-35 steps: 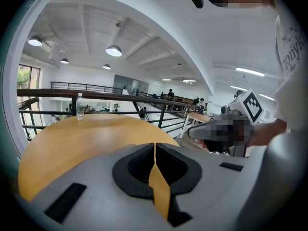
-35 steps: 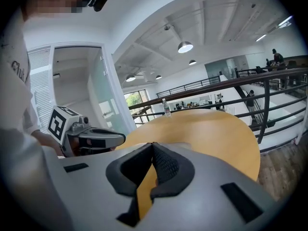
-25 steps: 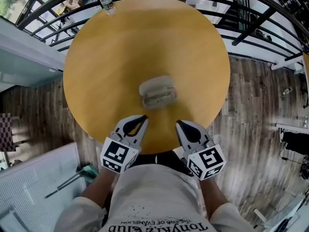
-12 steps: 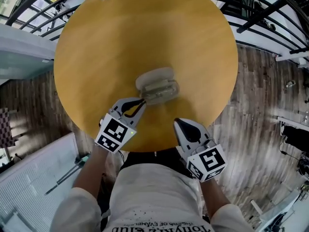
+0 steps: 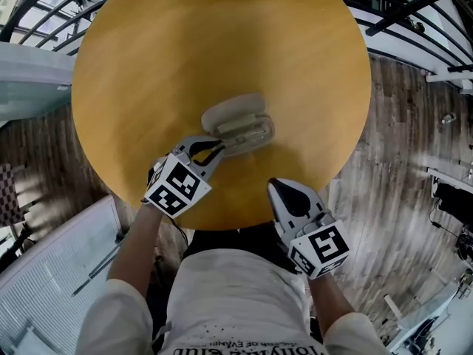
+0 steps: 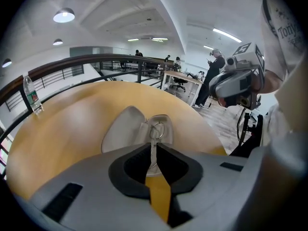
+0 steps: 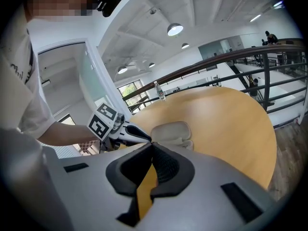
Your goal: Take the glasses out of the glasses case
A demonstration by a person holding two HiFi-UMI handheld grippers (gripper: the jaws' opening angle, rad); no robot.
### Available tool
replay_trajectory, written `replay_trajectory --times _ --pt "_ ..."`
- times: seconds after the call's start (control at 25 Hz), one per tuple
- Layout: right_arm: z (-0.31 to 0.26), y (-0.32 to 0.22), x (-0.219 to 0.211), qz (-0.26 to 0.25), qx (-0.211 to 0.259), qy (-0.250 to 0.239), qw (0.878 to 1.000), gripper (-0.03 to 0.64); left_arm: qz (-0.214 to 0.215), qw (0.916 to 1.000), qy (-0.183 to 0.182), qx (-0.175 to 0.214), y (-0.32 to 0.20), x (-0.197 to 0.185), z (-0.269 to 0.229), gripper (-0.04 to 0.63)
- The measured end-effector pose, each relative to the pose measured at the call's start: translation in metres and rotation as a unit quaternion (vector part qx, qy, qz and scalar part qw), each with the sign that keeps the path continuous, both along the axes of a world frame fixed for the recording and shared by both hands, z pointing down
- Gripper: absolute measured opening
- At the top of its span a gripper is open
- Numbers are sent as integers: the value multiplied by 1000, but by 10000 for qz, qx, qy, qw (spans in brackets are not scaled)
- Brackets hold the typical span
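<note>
We see a round wooden table [image 5: 222, 43] from above. The glasses case [image 5: 230, 114] lies open on it, a little off centre toward 6 o'clock. Its lid is flipped back toward 11 o'clock and its tray faces 5 o'clock.

The glasses [image 5: 250, 133] sit in the tray, not lifted out. In the left gripper view the glasses [image 6: 157, 128] rest in the open case [image 6: 122, 129], and one thin side arm runs back between the jaws.

The left gripper [image 5: 214, 150] is at the case's 7 o'clock end, tips right at the tray. Its own view shows the left gripper [image 6: 154, 150] with fingers clenched on that thin arm of the glasses, jaws nearly together around it.

The right gripper [image 5: 276, 188] is at 5 o'clock from the case, apart from it and over the table's near edge. In its own view the right gripper [image 7: 152, 146] has its fingers clenched tip to tip with nothing between them, and the case [image 7: 171, 128] is ahead at 12 o'clock.

A water bottle [image 6: 30, 94] stands at the table's far rim, about 11 o'clock in the head view, well apart from the case. A dark railing [image 5: 414, 9] curves around behind the table, with wood floor [image 5: 399, 161] at 3 o'clock.
</note>
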State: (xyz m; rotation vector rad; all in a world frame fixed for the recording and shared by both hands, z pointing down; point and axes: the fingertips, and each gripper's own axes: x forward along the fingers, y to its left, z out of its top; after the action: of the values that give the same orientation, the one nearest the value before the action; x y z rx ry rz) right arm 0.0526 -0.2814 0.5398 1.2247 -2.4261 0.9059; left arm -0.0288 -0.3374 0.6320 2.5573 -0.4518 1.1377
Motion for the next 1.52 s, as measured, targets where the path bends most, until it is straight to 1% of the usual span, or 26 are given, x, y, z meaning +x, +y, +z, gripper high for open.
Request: replay_trajectory --times 0.12,0.28,0.56,0.72,0.88,1.04,1.28,1.4,1.52 --pt "7 -2 0 20 -86 -41 10000 25 256 9994 -214 -103 -2 3 12 31" --pt "12 -2 -1 17 -193 -77 9998 25 428 9977 -504 -150 -7 6 22 32" --pt "22 2 3 160 -425 -250 9987 25 807 9928 -818 -324 -6 10 38 32" --pt "25 4 4 208 -492 -295 9981 25 1147 9873 -1007 -440 -1 13 45 31" --pt "26 3 4 274 -533 -381 9975 25 1406 9811 -1271 -394 0 14 48 32" --pt "28 3 4 286 -542 -380 9974 25 1548 9767 -1410 -476 -1 16 50 31" --pt "30 4 7 329 -598 -376 9970 25 1864 9665 -1709 -437 1 20 55 32" --pt "30 4 6 331 -592 -408 9969 25 1945 9632 -1793 -468 3 21 57 32" --pt "30 4 7 344 -601 -397 9968 25 2056 9593 -1904 -349 5 21 58 32"
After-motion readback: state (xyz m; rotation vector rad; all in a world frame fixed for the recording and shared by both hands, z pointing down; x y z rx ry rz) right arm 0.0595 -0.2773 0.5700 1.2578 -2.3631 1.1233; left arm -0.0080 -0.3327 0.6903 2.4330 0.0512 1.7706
